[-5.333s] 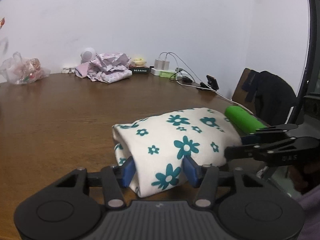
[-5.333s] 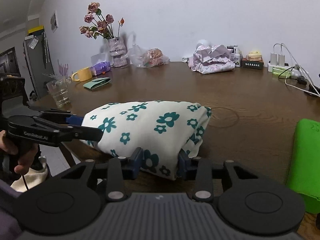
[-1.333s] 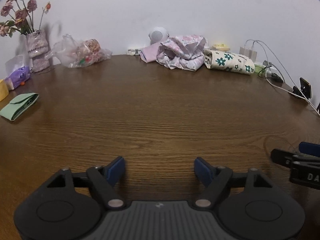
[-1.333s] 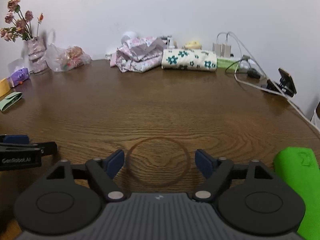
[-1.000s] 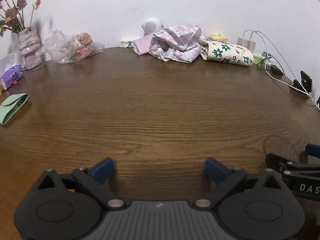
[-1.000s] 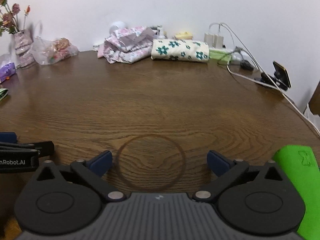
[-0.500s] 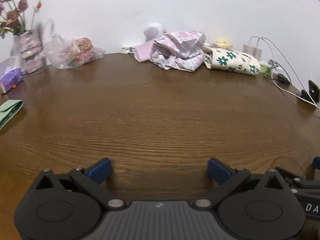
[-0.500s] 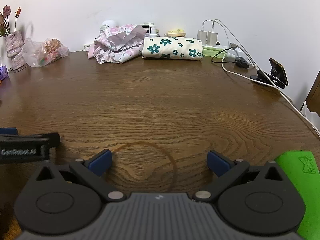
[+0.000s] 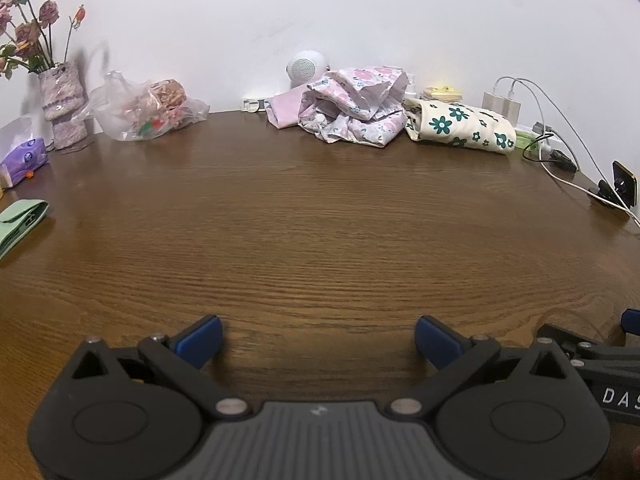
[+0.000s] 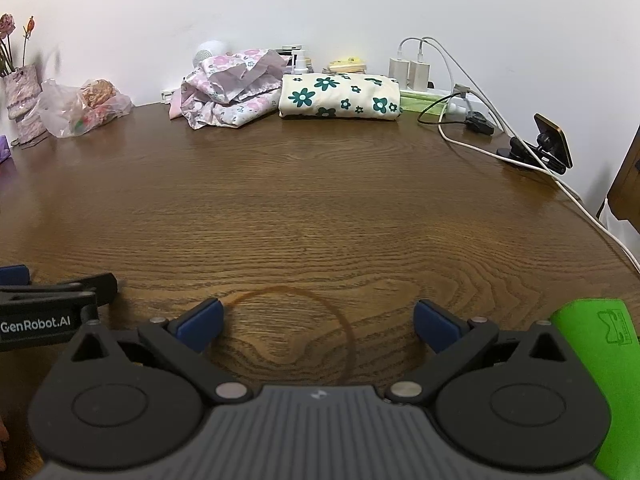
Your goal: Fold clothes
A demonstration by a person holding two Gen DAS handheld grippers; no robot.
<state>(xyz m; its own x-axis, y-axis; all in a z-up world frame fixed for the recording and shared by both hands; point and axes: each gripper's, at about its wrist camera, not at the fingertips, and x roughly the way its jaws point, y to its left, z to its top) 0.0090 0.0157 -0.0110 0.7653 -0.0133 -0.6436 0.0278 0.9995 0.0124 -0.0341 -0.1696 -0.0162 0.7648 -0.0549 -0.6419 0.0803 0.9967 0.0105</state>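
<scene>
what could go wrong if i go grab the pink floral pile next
The crumpled pink floral pile touches the folded teal-flower bundle, so dragging it out may undo that fold. A small spray bottle stands right behind both and could tip. Chargers and cables lie just right of the bundle; the open right tool might snag one when reaching.

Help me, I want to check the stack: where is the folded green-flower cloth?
In both wrist views the folded green-flower cloth lies at the table's far edge by the wall, between the crumpled pink floral garment and the white chargers.
</scene>
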